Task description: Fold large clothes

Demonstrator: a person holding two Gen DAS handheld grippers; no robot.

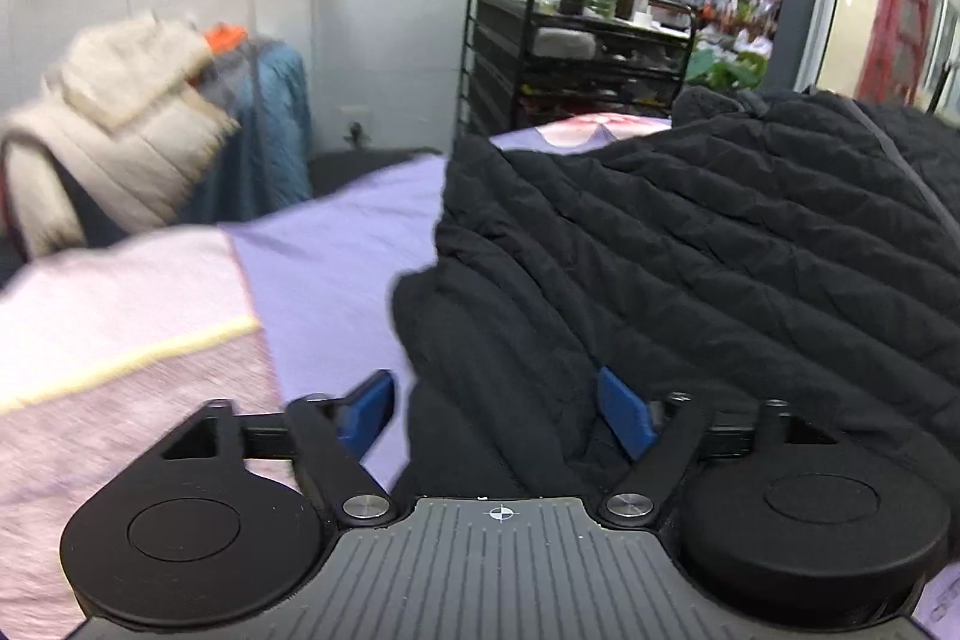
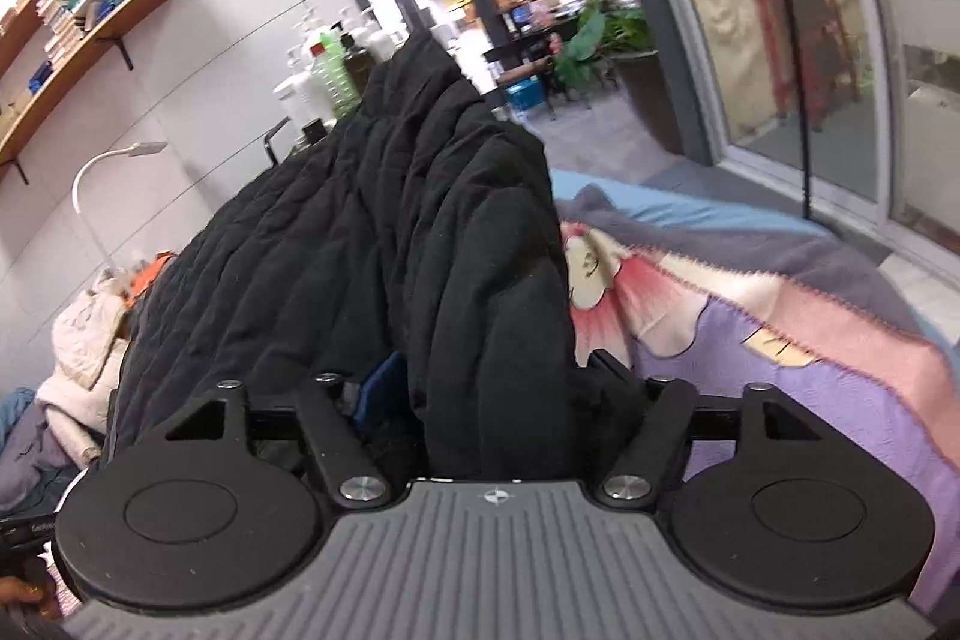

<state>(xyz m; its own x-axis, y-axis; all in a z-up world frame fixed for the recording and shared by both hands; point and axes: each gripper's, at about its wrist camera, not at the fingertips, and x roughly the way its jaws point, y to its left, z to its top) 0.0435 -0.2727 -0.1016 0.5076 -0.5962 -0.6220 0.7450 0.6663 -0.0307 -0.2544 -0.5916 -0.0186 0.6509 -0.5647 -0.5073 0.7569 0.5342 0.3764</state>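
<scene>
the black quilted jacket (image 1: 690,244) lies heaped on a bed covered by a lilac blanket (image 1: 336,250) with pink and cream patches. in the left wrist view the jacket fills the right half of the picture, its near edge bunched between the blue pads of the left gripper (image 1: 498,412). the jaws stand wide apart: the left pad sits clear over the blanket, and the right pad lies against the jacket's folds without pinching them. in the right wrist view the jacket (image 2: 384,244) rises in a ridge straight ahead of the right gripper (image 2: 486,388), with a thick fold hanging down between its jaws. those jaws are also spread apart; the blue pad on the left shows beside the fold, while the other pad is hidden behind the cloth. past the bed a black wire cart (image 1: 570,58) carries bottles, and a cream padded coat (image 1: 114,118) lies on a pile to the left.
</scene>
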